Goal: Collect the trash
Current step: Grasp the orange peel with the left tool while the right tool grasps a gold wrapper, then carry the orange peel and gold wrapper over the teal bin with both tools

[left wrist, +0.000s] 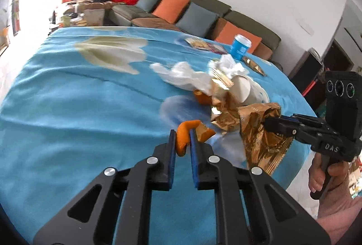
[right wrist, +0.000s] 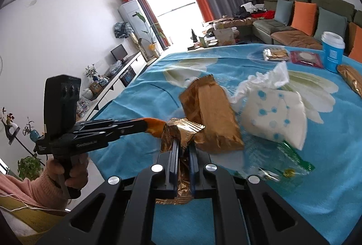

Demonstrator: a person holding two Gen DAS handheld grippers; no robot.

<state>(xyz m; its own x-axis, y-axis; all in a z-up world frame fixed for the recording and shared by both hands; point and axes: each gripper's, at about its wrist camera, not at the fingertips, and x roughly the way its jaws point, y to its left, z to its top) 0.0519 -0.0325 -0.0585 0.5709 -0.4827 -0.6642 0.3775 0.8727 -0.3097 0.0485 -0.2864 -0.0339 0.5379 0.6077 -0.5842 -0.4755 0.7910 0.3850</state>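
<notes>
My left gripper [left wrist: 182, 136] is shut on a piece of orange peel [left wrist: 184, 134] and holds it above the blue tablecloth [left wrist: 67, 98]; it also shows in the right wrist view [right wrist: 144, 126] with the peel [right wrist: 155, 126]. My right gripper [right wrist: 183, 147] is shut on a crumpled gold foil wrapper [right wrist: 210, 113], seen in the left wrist view [left wrist: 267, 122] too. A trash pile lies beyond: white tissues [left wrist: 181, 73], a tipped white paper cup [left wrist: 243, 87], another orange peel [left wrist: 201, 98], more gold foil [left wrist: 224, 111].
A blue cup with white lid [left wrist: 239, 47] stands at the far edge, near snack packets [left wrist: 208, 44] and a gold packet [left wrist: 254, 66]. A dotted white packet [right wrist: 273, 116] and a clear green-printed bag [right wrist: 278, 165] lie to the right. A sofa [left wrist: 192, 9] stands behind.
</notes>
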